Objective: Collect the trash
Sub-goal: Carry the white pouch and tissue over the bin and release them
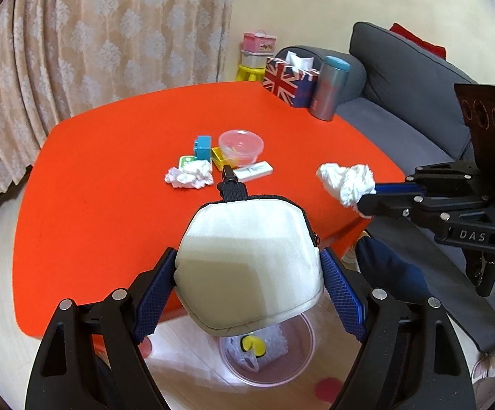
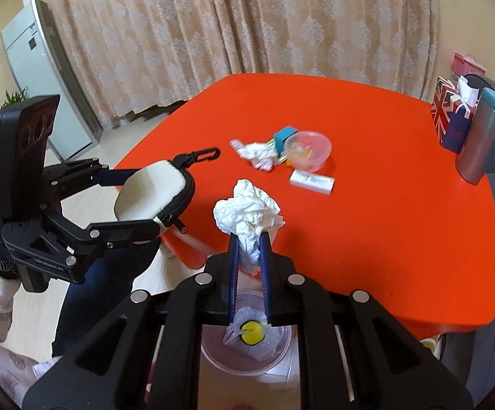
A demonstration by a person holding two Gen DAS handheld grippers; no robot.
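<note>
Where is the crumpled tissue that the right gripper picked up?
The crumpled tissue is clamped in the right gripper, above the near edge of the orange table, over the clear bin.

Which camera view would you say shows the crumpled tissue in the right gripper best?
The right wrist view: the crumpled tissue sits centre frame, pinched between the fingers. The left wrist view shows the same tissue smaller, from the side, near the frame's right.
</note>
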